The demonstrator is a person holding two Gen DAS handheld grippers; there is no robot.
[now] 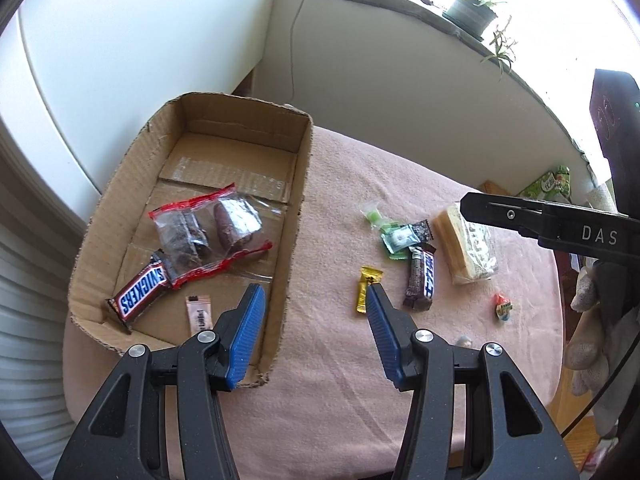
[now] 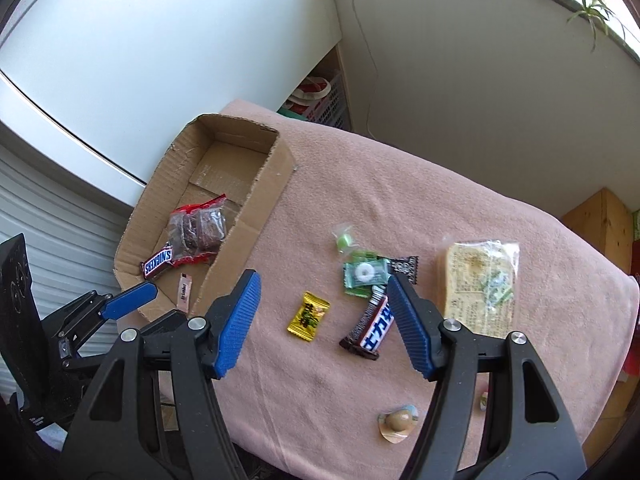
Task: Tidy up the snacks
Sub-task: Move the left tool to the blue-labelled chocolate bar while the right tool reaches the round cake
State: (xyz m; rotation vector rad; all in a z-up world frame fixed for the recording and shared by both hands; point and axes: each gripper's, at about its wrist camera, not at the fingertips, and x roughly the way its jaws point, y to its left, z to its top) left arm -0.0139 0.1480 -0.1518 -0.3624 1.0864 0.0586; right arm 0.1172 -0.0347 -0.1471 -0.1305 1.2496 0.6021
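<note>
Both grippers spread, nothing pinched. Dark bar (image 2: pixel 370 326) seen on pink cloth (image 2: pixel 400 200), well right of cardboard box (image 2: pixel 256 216), long axis steeply diagonal. Right gripper (image 2: pixel 322 316) judged nearer; left gripper (image 1: pixel 316 322) held at box's near wall.

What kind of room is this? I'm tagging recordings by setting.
Probably a home living space: a pink blanket-covered table, potted green plants on a window ledge, and a slatted white radiator.

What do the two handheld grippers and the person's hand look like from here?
Both the left gripper and the right gripper have black plastic scissor-style frames with silver rivets and ribbed blue pads. The right one's body carries white letters "DAS". A whitish knit glove is worn beside it.
</note>
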